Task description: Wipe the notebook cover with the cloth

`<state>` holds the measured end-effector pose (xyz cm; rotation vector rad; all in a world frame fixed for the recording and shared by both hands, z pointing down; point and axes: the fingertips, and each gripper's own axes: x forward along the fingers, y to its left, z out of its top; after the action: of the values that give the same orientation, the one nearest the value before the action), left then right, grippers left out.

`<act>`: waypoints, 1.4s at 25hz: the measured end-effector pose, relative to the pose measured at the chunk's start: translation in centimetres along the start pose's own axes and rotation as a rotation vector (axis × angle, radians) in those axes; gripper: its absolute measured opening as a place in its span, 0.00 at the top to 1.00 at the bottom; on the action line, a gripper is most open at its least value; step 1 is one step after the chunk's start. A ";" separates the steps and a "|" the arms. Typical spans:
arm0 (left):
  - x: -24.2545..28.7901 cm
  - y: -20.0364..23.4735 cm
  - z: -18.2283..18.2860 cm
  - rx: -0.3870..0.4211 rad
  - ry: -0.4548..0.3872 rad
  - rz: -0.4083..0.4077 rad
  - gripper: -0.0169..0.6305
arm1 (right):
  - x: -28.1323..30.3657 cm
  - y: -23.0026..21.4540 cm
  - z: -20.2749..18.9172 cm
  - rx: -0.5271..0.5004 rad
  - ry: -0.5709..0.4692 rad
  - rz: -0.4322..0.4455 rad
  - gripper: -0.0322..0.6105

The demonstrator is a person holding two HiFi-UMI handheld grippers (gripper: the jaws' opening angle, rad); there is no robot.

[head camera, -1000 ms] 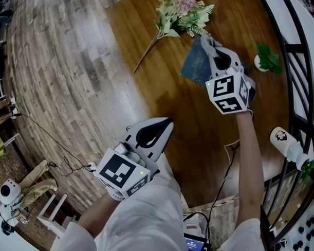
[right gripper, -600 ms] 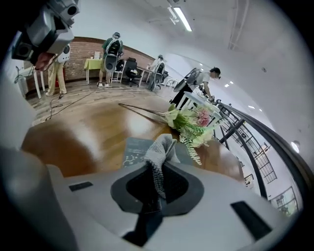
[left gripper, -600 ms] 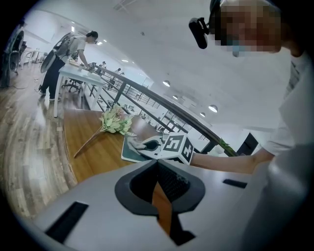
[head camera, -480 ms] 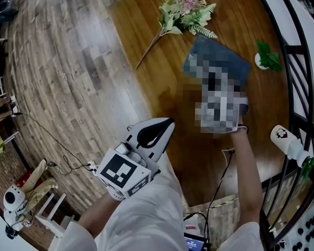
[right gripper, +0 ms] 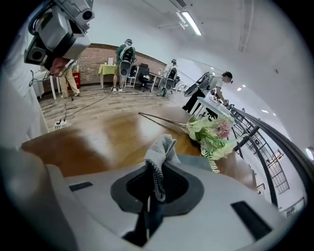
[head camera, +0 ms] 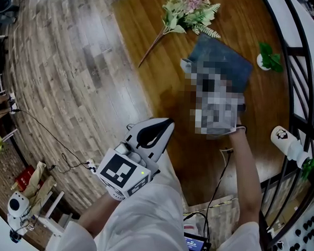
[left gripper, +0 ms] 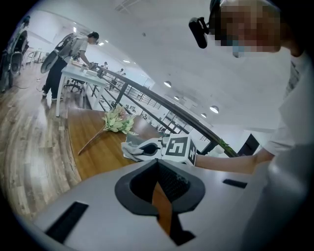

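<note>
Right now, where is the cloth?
In the right gripper view the cloth is pinched in the right gripper. In the head view that gripper is at the notebook, on the right, near the flowers.

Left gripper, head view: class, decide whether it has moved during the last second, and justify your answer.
No. The left gripper stays put: its tip overlaps the left edge of the wooden table at the same spot as in both earlier pictures.

Grey knit cloth (right gripper: 159, 157) – dk blue notebook (head camera: 224, 51) – brown wood-grain table (head camera: 166, 92)
</note>
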<state>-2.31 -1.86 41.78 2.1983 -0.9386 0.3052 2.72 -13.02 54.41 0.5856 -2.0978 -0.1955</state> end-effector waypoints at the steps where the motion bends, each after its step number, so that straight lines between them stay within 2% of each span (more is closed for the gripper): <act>1: 0.1 0.1 0.1 -0.002 -0.001 0.001 0.95 | 0.1 -0.2 0.0 0.000 0.002 -0.002 0.90; 17: 1.4 2.0 0.9 -0.004 0.022 -0.001 0.95 | 4.0 -9.1 -0.4 0.028 0.051 -0.148 0.90; 24: 1.5 2.8 1.8 -0.004 0.012 0.006 0.95 | 5.2 -13.0 -1.4 -0.040 0.112 -0.211 0.90; 31: 0.7 3.4 2.0 -0.008 0.002 0.017 0.95 | 4.7 -13.4 -2.3 -0.076 0.152 -0.220 0.90; 35: 0.4 3.4 2.1 -0.004 0.003 0.012 0.95 | 3.7 -13.6 -3.9 -0.057 0.188 -0.236 0.90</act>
<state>-4.55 -5.15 42.27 2.1891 -0.9499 0.3116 8.70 -26.39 54.52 0.7858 -1.8346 -0.3209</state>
